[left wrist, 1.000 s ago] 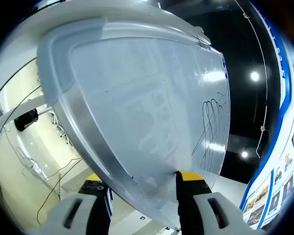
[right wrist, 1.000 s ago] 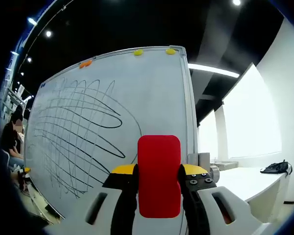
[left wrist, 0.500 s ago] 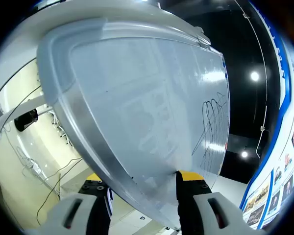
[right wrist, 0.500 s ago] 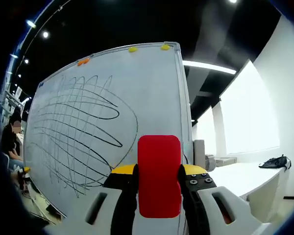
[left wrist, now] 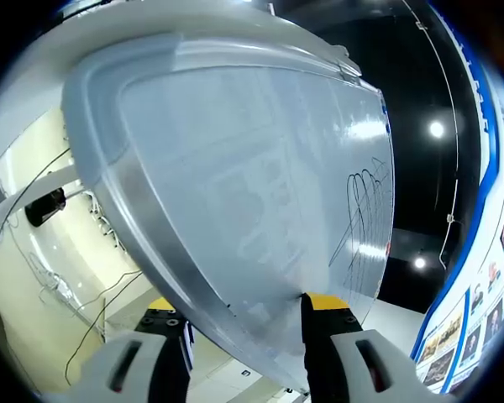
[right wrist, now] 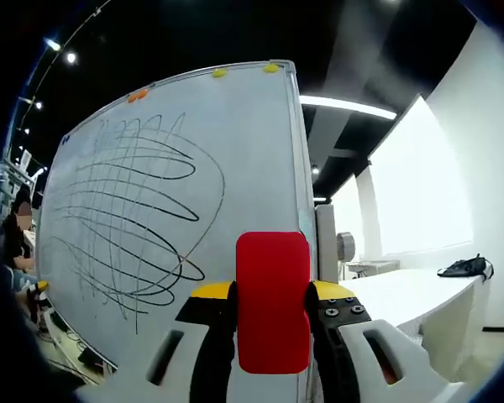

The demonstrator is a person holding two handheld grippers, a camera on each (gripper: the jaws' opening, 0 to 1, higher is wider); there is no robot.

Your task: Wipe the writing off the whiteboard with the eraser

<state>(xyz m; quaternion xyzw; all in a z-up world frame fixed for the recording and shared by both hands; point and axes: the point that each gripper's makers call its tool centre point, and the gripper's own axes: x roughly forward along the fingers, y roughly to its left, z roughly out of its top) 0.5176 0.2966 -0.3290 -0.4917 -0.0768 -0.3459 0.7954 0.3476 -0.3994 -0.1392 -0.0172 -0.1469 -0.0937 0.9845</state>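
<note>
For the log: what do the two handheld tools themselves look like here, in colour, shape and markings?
Both look the same build. The left tool has two pale grey moulded jaw bodies, each with a dark slot, black finger sections and yellow tips. The right tool shows the same grey bodies with slots, black fingers with small screw heads on one, and yellow caps. No cables, sleeves or printed markings are visible on either.

One whiteboard (right wrist: 193, 193), one red eraser (right wrist: 273, 302), and, as far as I can tell, three magnets (right wrist: 221, 73).
</note>
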